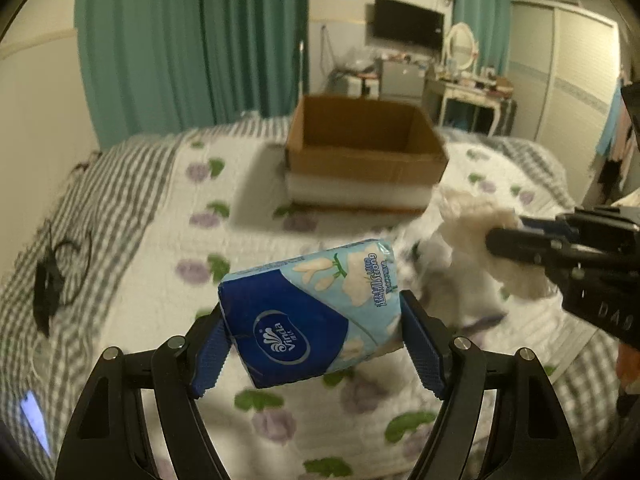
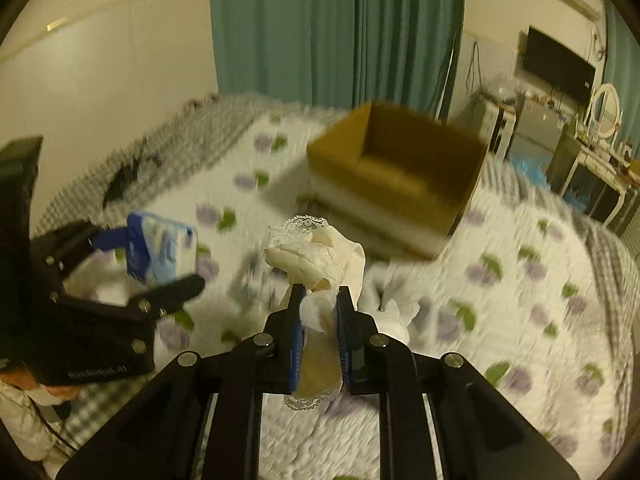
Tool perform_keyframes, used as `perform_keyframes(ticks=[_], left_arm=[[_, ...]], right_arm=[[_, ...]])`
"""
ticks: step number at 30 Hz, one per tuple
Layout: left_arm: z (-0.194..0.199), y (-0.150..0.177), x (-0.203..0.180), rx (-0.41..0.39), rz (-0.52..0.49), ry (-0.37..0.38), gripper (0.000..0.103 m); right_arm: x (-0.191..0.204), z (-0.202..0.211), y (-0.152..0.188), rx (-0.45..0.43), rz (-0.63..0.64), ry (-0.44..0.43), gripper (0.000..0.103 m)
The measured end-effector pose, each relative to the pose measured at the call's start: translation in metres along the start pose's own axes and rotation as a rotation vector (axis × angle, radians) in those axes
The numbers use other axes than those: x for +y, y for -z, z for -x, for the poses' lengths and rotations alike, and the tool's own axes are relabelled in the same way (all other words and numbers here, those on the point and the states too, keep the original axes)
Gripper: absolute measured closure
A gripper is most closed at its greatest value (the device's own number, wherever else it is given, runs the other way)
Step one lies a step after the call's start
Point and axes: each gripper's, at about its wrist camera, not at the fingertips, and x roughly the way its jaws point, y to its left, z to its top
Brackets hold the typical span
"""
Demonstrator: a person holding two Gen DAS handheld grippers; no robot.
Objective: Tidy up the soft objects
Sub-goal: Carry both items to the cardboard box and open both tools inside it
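Left gripper point(image 1: 316, 344): jaws spread wide, blue pads point(image 1: 424, 354) pressed on either end of a tissue pack point(image 1: 316, 316). Pack blue and pale blue, soft-wrapped, held tilted above the bed point(image 1: 160, 280), clear of the quilt. Same pack seen from the right wrist view at the left edge, in the other gripper's jaws.

Right gripper point(image 2: 318, 300): jaws pressed close together, pinching a cream lace-trimmed cloth point(image 2: 316, 252). Cloth bunched above the fingertips, one lace end hanging below between the fingers; lifted off the bed. Seen from the left wrist view at the right, as a white crumpled mass in black jaws.

Beyond both grippers: cardboard box point(image 1: 364, 140), open-topped, resting on a white foam slab point(image 1: 356, 192), on the bed's far half, well apart from both held items. Nothing visible inside.

Bed: white quilt with purple-and-green flower print, grey checked border. Black cable and small black object point(image 1: 50, 280) on the left border.

Background: teal curtains point(image 1: 192, 40), wall-mounted television point(image 1: 408, 24), dressing table with oval mirror point(image 1: 460, 46). Right wrist view blurred.
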Motion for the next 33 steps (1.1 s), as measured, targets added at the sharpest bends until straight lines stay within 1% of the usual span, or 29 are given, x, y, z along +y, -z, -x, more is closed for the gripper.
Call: perform_keyframes(ticks=[1,5,8,12,15,17,21,25,27,28,29,30,31,32,33], left_arm=[[0.001,-0.006,-0.001,-0.010,-0.003,0.006,0.026],[0.001,-0.048,-0.004,-0.070,-0.023,0.020,0.026],[-0.010,-0.084,-0.004,-0.109,-0.029,0.047,0.026],[-0.045,-0.129,0.000,-0.141,-0.045,0.050,0.026],[-0.085,-0.156,0.003,-0.118,-0.043,0.047,0.026],[-0.116,-0.169,0.004,-0.100,-0.040,0.053,0.026],[-0.163,-0.180,0.000,-0.057,-0.051,0.060,0.026],[-0.196,-0.179,-0.006,-0.066,-0.077,0.089,0.025],[-0.207,-0.179,-0.006,-0.057,-0.073,0.103,0.024],[-0.212,-0.178,-0.006,-0.046,-0.074,0.103,0.024],[-0.218,-0.179,-0.005,-0.036,-0.073,0.086,0.024],[-0.223,-0.179,-0.004,-0.030,-0.076,0.066,0.024],[-0.226,-0.178,-0.005,-0.028,-0.082,0.053,0.024],[-0.227,-0.177,-0.005,-0.029,-0.089,0.051,0.024],[-0.226,-0.177,-0.007,-0.035,-0.099,0.052,0.024]], right_arm=[[-0.003,0.006,-0.007,-0.015,-0.002,0.000,0.089],[-0.022,0.015,-0.045,-0.076,-0.006,0.003,0.089],[-0.038,0.005,-0.074,-0.106,-0.005,0.028,0.089],[-0.069,-0.025,-0.113,-0.123,-0.043,0.040,0.089],[-0.090,-0.052,-0.129,-0.118,-0.076,0.042,0.089],[-0.104,-0.079,-0.138,-0.101,-0.094,0.046,0.089],[-0.129,-0.129,-0.148,-0.066,-0.123,0.054,0.089],[-0.151,-0.162,-0.147,-0.061,-0.166,0.051,0.089],[-0.161,-0.172,-0.144,-0.070,-0.200,0.064,0.083],[-0.168,-0.176,-0.142,-0.072,-0.215,0.068,0.073],[-0.172,-0.178,-0.140,-0.081,-0.228,0.065,0.059],[-0.176,-0.177,-0.138,-0.096,-0.240,0.059,0.050],[-0.180,-0.175,-0.137,-0.112,-0.249,0.055,0.037],[-0.182,-0.171,-0.136,-0.137,-0.254,0.049,0.034],[-0.184,-0.168,-0.137,-0.151,-0.254,0.048,0.034]])
